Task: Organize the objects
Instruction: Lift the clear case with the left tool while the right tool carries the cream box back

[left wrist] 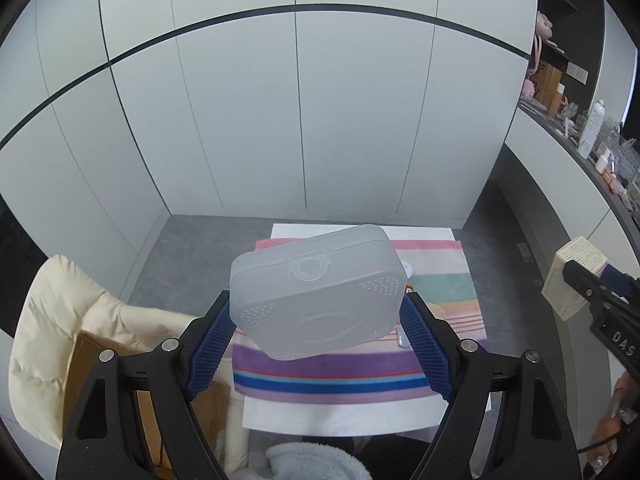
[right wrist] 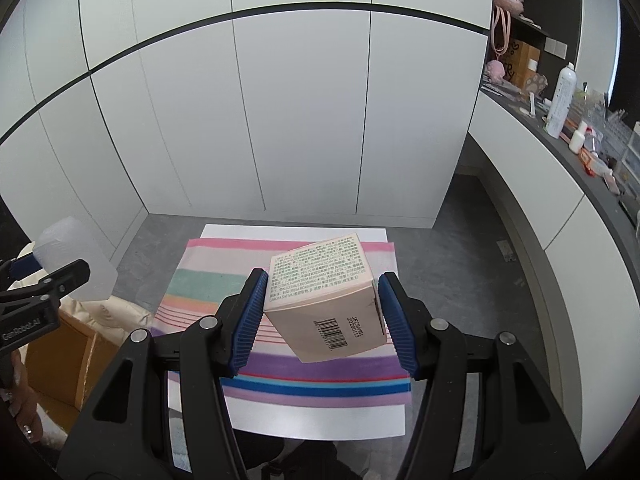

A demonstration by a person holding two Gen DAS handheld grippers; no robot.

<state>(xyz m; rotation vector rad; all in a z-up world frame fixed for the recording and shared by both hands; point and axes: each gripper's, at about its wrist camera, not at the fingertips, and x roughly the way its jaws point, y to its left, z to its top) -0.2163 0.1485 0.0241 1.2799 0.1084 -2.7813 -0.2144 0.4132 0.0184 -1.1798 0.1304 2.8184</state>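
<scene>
Both carried clear above the striped pastel towel [right wrist: 280, 368]: frosted translucent rounded plastic case [left wrist: 316, 292] clamped in left tongs [left wrist: 316, 332], printed beige cardboard carton [right wrist: 328, 300] pinched in right tongs [right wrist: 320, 320] (tilted, presumably for stowing elsewhere).

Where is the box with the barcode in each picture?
Left wrist view: the box is at the right edge, held in the right gripper.
Right wrist view: the box is in the middle, between the blue pads.
Shared landmark: the striped towel underneath.

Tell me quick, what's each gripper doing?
Left gripper: shut on the frosted plastic case.
Right gripper: shut on the printed carton.
</scene>
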